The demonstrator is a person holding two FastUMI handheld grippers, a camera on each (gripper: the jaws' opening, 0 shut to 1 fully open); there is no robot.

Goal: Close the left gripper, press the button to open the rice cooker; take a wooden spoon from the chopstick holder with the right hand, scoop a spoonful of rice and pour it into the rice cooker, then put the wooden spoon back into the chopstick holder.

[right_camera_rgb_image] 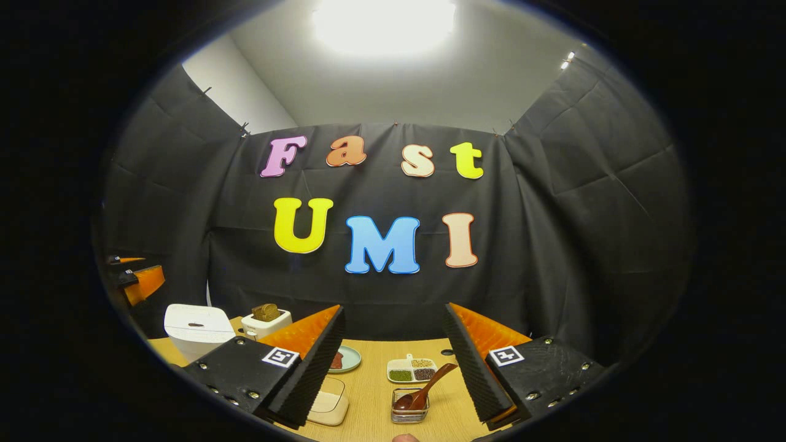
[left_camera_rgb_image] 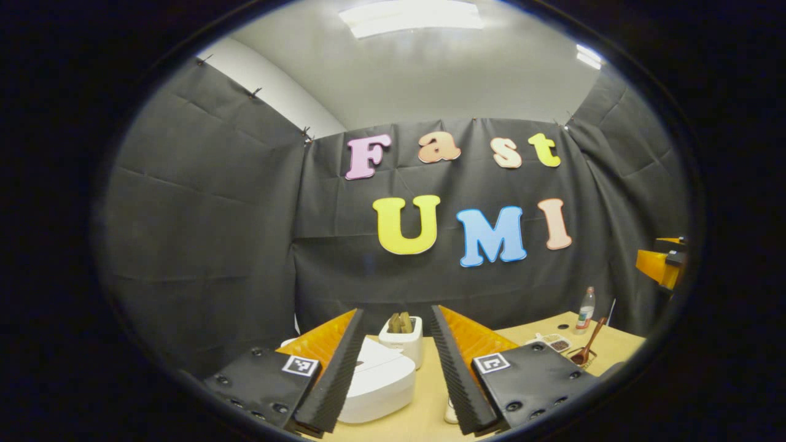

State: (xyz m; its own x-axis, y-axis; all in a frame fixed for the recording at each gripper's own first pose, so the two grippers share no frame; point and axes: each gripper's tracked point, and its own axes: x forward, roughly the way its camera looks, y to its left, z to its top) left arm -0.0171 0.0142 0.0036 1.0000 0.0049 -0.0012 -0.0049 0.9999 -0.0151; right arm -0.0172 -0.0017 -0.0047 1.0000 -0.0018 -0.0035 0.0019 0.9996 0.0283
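both grippers hang above the wooden table (right_camera_rgb_image: 374,399) with jaws spread wide and nothing between them. left gripper (left_camera_rgb_image: 393,368) looks down its fingers at the white rice cooker (left_camera_rgb_image: 374,383), lid down, with a white toaster (left_camera_rgb_image: 402,337) holding bread just behind; its jaws must come together before it can poke the button, so that step looks not yet begun. right gripper (right_camera_rgb_image: 393,368) is lined up over the wire chopstick holder (right_camera_rgb_image: 409,408), where the wooden spoon (right_camera_rgb_image: 424,390) leans bowl-down, handle up and to the right, easy to pinch. just behind sits a divided tray of grains (right_camera_rgb_image: 411,370), probably the rice source; a small plate (right_camera_rgb_image: 345,359) lies near.
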